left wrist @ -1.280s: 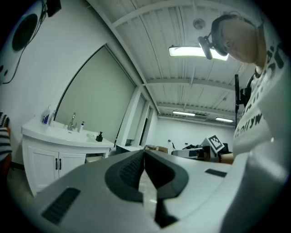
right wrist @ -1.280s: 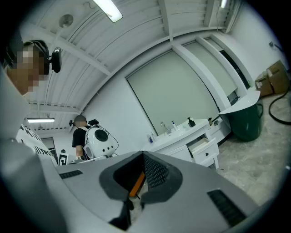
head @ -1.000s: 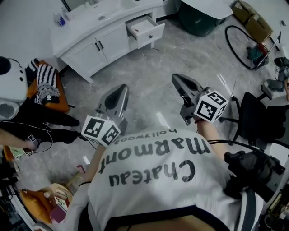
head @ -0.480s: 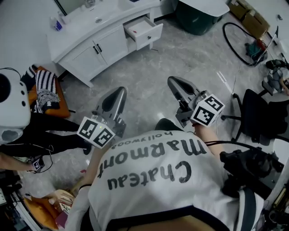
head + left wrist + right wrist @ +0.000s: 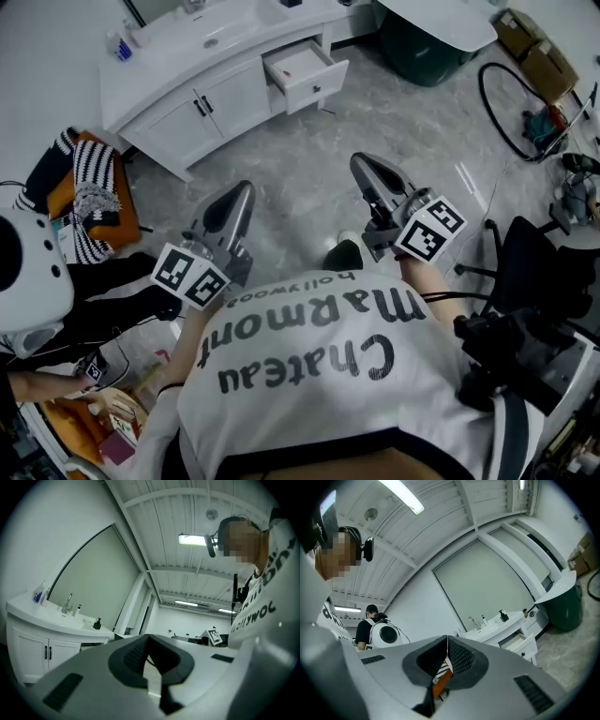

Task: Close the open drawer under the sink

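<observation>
The drawer (image 5: 305,70) is standing pulled out from the right end of the white vanity cabinet (image 5: 187,103), just under the countertop edge, its front panel jutting over the grey marbled floor (image 5: 281,178). In the right gripper view the same drawer (image 5: 520,644) is showing open beneath the counter, with a dark pump bottle (image 5: 503,616) sitting on the countertop above it. The person is holding both tools in the air over the floor, well apart from the cabinet and aimed toward it. The left gripper (image 5: 239,187) is keeping its jaws pressed together at the tips, gripping nothing; its own camera is showing the tips (image 5: 149,637) meeting, with only bare floor visible through the hollow behind them. The right gripper (image 5: 361,161) is likewise being held with its jaws together and carrying nothing, the tips (image 5: 447,639) touching, and a striped cloth on an orange seat is showing through the hollow behind. That striped cloth (image 5: 94,183) is lying beyond the cabinet's left end. A faucet (image 5: 68,603) is rising from the countertop's back edge. A dark green bin (image 5: 417,42) is standing on the floor past the cabinet's right end, and a second person wearing a white pack (image 5: 23,272) is crouching at the floor's left side.
</observation>
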`<control>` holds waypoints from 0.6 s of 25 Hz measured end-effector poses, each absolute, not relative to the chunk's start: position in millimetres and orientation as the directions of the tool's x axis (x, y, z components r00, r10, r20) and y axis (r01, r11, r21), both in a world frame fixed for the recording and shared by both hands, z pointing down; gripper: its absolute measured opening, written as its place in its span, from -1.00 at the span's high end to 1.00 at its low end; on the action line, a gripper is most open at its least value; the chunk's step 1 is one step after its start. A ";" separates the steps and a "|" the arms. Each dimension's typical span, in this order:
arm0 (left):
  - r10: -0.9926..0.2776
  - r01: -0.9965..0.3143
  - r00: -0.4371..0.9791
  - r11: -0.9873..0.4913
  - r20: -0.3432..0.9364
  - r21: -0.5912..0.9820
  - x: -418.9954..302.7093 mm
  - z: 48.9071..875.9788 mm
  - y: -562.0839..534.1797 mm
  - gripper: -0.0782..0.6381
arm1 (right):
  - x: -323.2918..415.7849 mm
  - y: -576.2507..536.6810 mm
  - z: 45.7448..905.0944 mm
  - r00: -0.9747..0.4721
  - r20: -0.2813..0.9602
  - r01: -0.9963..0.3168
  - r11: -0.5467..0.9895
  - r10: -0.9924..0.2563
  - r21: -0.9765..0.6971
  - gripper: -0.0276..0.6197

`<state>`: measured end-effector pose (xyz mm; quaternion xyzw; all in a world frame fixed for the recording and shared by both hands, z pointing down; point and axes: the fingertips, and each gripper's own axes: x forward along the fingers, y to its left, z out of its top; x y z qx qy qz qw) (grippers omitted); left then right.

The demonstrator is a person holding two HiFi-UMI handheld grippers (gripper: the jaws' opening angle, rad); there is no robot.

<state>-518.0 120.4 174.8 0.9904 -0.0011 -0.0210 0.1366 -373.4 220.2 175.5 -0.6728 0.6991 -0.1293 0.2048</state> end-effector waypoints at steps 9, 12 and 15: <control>-0.109 -0.106 0.994 -0.970 -0.002 0.221 -416.5 179.6 101.5 0.76 | -256.7 193.9 171.4 -0.072 -0.099 -0.878 0.110 -0.992 -0.466 0.88; -0.133 -0.130 0.991 -0.964 0.002 0.234 -379.3 182.3 96.9 0.76 | -215.4 184.9 173.1 -0.083 -0.086 -0.875 0.114 -0.993 -0.471 0.88; -0.161 -0.160 0.987 -0.958 0.014 0.237 -347.0 184.3 91.3 0.76 | -180.7 177.2 175.6 -0.105 -0.056 -0.878 0.119 -0.993 -0.464 0.88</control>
